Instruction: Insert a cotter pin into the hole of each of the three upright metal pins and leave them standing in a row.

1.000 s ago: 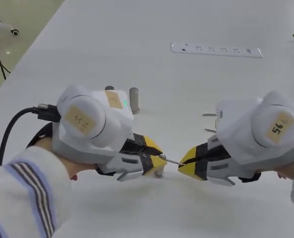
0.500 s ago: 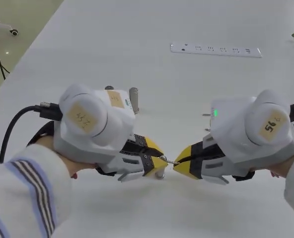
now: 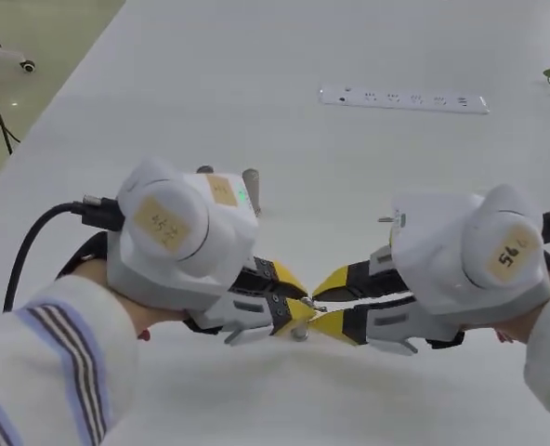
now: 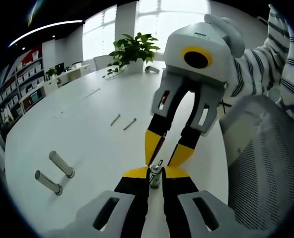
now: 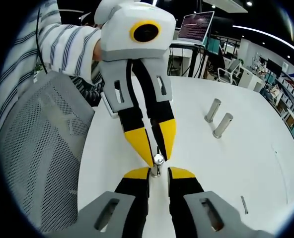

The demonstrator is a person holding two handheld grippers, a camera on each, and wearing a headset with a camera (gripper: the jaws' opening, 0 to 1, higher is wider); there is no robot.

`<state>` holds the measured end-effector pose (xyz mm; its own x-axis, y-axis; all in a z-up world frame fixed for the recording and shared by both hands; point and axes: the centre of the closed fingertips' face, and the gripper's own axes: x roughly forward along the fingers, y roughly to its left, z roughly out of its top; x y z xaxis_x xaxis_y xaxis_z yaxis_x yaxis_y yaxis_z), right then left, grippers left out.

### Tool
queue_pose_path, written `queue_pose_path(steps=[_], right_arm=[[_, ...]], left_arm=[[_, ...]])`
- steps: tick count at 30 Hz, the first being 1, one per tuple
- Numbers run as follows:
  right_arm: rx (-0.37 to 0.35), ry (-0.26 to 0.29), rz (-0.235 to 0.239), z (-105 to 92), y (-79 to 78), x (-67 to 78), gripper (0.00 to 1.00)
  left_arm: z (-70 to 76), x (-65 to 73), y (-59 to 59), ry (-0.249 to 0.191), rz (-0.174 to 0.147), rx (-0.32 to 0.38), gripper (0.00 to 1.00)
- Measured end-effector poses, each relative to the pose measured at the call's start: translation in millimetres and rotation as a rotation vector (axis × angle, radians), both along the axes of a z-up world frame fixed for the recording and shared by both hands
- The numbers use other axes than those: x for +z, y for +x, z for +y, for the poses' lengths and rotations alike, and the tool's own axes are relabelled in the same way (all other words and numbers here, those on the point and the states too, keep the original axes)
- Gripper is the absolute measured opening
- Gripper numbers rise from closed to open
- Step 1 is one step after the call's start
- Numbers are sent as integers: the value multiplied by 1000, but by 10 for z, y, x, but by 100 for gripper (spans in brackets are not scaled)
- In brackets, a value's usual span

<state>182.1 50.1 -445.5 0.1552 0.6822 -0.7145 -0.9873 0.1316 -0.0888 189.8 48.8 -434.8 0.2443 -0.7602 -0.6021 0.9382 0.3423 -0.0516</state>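
Held metal pin (image 5: 158,163) upright on the worktop (image 3: 256,84), well in from its left edge. The left gripper (image 4: 155,173) has its jaws clamped on this pin. The right gripper (image 5: 159,173) has its jaws parted, one tip either side of the pin's top, gripping nothing I can make out. Whether a cotter pin sits in the hole: cannot tell. Two other metal pins (image 5: 213,110) (image 5: 222,125) stand side by side toward the far edge. Loose cotter pins (image 4: 115,119) lie flat nearby
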Motion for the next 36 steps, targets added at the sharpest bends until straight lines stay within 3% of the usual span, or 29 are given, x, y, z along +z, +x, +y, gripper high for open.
queue_pose_path(steps=[9,14,26,36], right_arm=[[-45,-10,-9,-114,87,-4,9],[-76,20,-6,-98,140,31,8],[-92,36,-4,-66,149,35,7],[-102,51,3,-61,98,25,9]], left_arm=[[17,-7,8,3,-2,7,6],[19,-11,13,6,-3,9,6],[28,-15,3,5,12,35,6],[79,51,1,-11,0,62,7]])
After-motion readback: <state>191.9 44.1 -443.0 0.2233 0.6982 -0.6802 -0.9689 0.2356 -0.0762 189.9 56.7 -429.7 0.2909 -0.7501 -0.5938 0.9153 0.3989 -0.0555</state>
